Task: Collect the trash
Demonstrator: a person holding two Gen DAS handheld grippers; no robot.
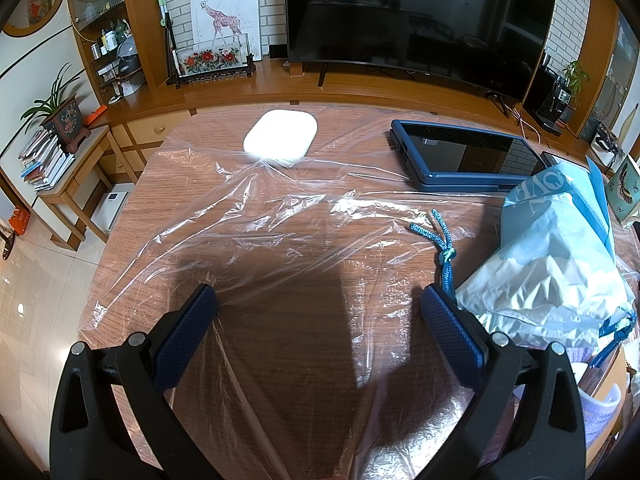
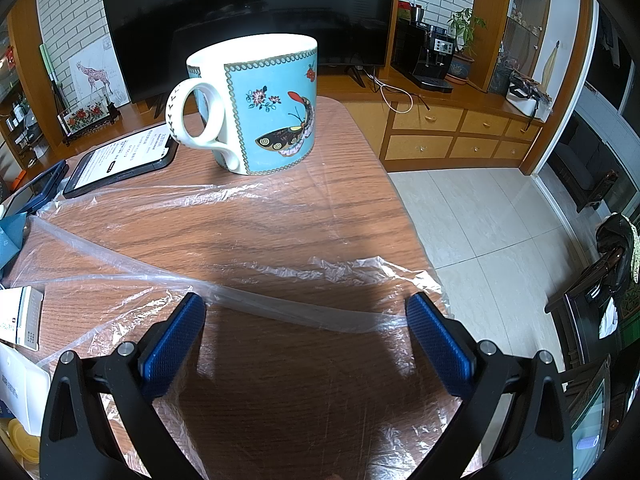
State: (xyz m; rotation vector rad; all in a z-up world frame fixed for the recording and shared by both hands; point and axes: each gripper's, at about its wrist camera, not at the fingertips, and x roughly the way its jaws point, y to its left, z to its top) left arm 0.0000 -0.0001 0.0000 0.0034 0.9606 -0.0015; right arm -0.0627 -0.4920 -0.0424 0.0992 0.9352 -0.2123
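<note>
Looking at the wooden table (image 1: 280,360), you see the big clear plastic sheet (image 1: 280,216) lies spread flat across it, not picked up yet. The crumpled blue-and-white bag (image 1: 560,264) sits beside it, and a mug (image 2: 272,112). Your left gripper (image 1: 318,324) and right gripper (image 2: 306,332) are both wide apart, holding nothing. All the trash is left.

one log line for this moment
left claw: open | right claw: open | clear plastic sheet: spread on wooden table, ungrasped

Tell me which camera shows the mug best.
The right wrist view: the mug stands whole and close on the table, handle and butterfly pattern clear. The left wrist view shows only a sliver of it at its right edge.
</note>
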